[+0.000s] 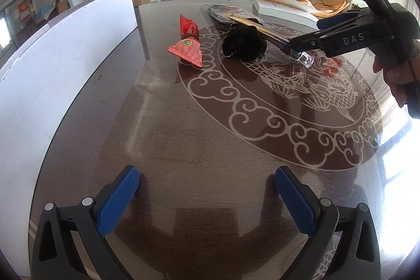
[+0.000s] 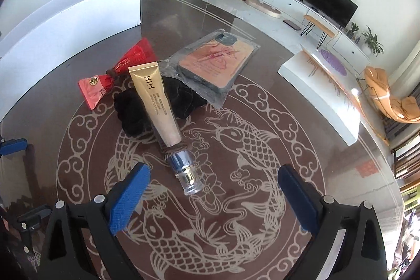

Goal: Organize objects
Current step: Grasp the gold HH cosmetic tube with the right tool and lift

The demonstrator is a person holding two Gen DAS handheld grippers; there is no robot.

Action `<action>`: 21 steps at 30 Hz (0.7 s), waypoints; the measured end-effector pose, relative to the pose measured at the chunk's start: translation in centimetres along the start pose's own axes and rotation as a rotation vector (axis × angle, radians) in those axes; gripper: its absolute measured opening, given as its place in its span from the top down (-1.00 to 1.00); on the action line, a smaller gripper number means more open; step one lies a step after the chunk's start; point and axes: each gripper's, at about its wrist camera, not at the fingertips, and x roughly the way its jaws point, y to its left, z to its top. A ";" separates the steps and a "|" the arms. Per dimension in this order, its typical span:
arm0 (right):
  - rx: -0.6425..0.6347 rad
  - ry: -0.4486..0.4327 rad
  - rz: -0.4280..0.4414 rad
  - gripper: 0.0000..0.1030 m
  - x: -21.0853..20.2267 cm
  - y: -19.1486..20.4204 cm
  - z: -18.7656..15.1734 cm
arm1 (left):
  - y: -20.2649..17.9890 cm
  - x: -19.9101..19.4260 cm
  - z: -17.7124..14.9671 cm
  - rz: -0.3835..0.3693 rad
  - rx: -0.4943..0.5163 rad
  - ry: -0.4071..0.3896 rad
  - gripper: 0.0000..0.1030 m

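A gold cosmetic tube with a clear cap lies across a black fabric scrunchie on the dark patterned table. My right gripper is open, and the tube's cap sits between its blue pads without touching them. In the left wrist view the right gripper hovers over the tube and the scrunchie. A red wrapped packet lies left of them. My left gripper is open over bare table with nothing between its fingers.
A tall white box runs along the table's left side. A phone case in a clear bag lies behind the scrunchie. A flat white box sits at the far right. A person's hand holds the right gripper.
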 end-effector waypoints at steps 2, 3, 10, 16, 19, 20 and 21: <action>-0.054 0.035 0.023 -0.75 1.8 1.2 1.6 | 0.0 0.0 0.0 0.000 0.000 0.000 -1.00; -0.079 0.044 0.039 -0.67 2.6 1.8 2.0 | 0.0 0.0 0.0 0.000 0.000 0.000 -1.00; -0.006 0.059 0.166 0.42 3.5 2.7 1.3 | 0.0 0.1 0.0 0.000 0.000 0.000 -1.00; 0.101 0.081 0.137 0.46 0.6 2.7 -4.0 | 0.0 0.1 0.1 -0.001 -0.001 0.000 -1.00; 0.247 0.107 0.075 0.46 -1.5 1.9 -7.9 | 0.0 0.1 0.1 -0.001 -0.001 0.000 -1.00; 0.282 0.111 0.054 0.46 -2.1 1.9 -9.1 | 0.0 0.1 0.1 -0.001 -0.001 0.000 -1.00; 0.308 0.109 0.041 0.46 -2.8 2.1 -10.1 | 0.0 0.1 0.1 -0.001 -0.001 0.000 -1.00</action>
